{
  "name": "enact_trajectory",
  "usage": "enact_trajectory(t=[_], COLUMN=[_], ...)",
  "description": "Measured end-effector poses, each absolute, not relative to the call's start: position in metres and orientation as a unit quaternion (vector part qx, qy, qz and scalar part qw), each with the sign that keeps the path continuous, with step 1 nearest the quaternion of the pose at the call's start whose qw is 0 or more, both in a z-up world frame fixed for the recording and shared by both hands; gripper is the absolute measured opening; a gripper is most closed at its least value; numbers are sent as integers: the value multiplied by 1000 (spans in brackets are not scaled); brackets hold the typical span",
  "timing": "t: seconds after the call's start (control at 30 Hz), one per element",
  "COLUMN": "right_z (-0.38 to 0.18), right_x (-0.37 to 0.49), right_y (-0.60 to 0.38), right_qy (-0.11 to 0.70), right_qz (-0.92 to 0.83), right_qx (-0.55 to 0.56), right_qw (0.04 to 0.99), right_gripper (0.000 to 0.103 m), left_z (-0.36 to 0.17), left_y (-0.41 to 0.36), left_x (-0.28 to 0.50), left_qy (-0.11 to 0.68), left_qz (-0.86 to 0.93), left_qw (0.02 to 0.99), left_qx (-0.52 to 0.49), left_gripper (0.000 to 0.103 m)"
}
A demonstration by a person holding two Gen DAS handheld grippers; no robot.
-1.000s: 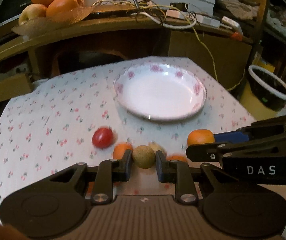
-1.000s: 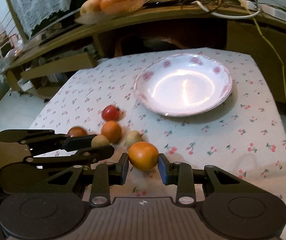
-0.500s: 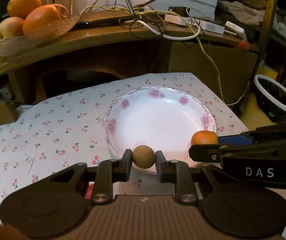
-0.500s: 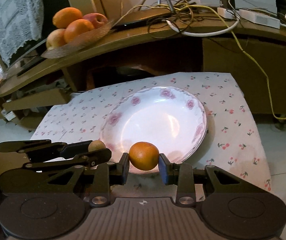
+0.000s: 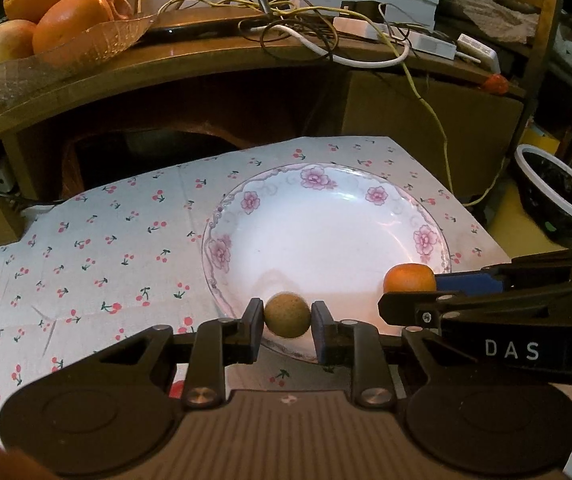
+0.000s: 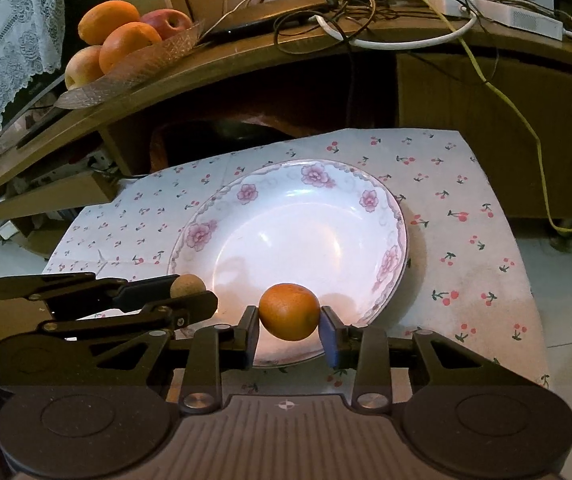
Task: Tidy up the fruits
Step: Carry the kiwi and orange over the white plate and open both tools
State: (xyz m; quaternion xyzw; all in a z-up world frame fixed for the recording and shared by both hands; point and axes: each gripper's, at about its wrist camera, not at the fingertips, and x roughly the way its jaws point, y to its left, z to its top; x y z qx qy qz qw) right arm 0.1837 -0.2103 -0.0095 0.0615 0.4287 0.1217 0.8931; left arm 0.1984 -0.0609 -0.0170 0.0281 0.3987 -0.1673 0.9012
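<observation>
Left wrist: left gripper (image 5: 287, 316) clamps tan fruit (image 5: 287, 314) | right gripper (image 6: 289, 322) clamps orange (image 6: 289, 311) | over plate (image 6: 393, 204)

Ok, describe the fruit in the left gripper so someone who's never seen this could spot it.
Find the flowered white plate on the cherry-print cloth. Over its near rim, two grippers each hold a fruit. The left gripper has the small, dull tan ball; the fruit beside it is a bigger, bright orange.

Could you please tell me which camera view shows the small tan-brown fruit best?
The left wrist view: the small tan-brown round fruit sits centred and whole, clamped in the left gripper. In the right wrist view, the gripper's black finger hides its lower part.
</observation>
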Motion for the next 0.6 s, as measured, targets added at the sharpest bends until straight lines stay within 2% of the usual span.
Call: enact_trajectory(t=[0.6], right_z=[0], right_x=[173], right_y=[-212], right_qy=[411], right_qz=[127], right_qx=[59], right_qw=[901], right_gripper=[43], left_z=[3], left_y=[-46], left_x=[179], left_qy=[381], left_qz=[-176], left_qw=[907], left_qx=[18], left_gripper=[36])
